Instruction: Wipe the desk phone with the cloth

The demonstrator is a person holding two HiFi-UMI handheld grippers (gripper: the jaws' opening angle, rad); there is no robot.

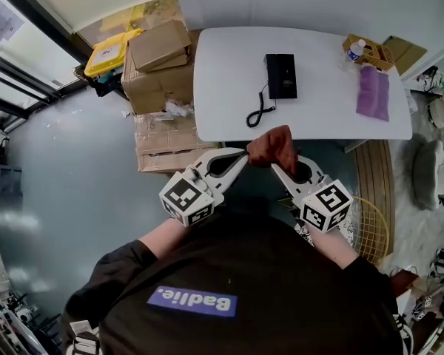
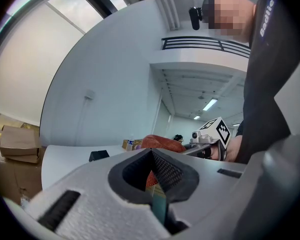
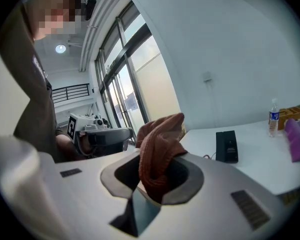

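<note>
**A:** What do the jaws have hold of?

**B:** My right gripper (image 3: 157, 171) is clamped on the cloth (image 3: 160, 139). A thick rust-red wad stands up between its jaws and droops over the tips. My left gripper (image 2: 152, 159) has its jaws drawn nearly together, with a sliver of the same cloth showing between the pads (most of the wad sits just past its tips, toward the right one).

**A:** And the desk phone?

**B:** The desk phone (image 1: 280, 75) lies flat on the white table (image 1: 222, 87), well ahead of both pairs of jaws and touching neither. Its coiled cord (image 1: 259, 114) trails back toward me. I judge that no wiping has begun.

**A:** How will they handle?

**B:** The cloth looks soft, light and limp. Gripped as a wad it gives me a cushion to press with, though any loose end will flop. The phone looks like light, hard, smooth plastic, so I expect it to skid under a sideways stroke. I'd keep the wad in the right jaws and, once the left lets go, steady the phone by a long edge
</note>
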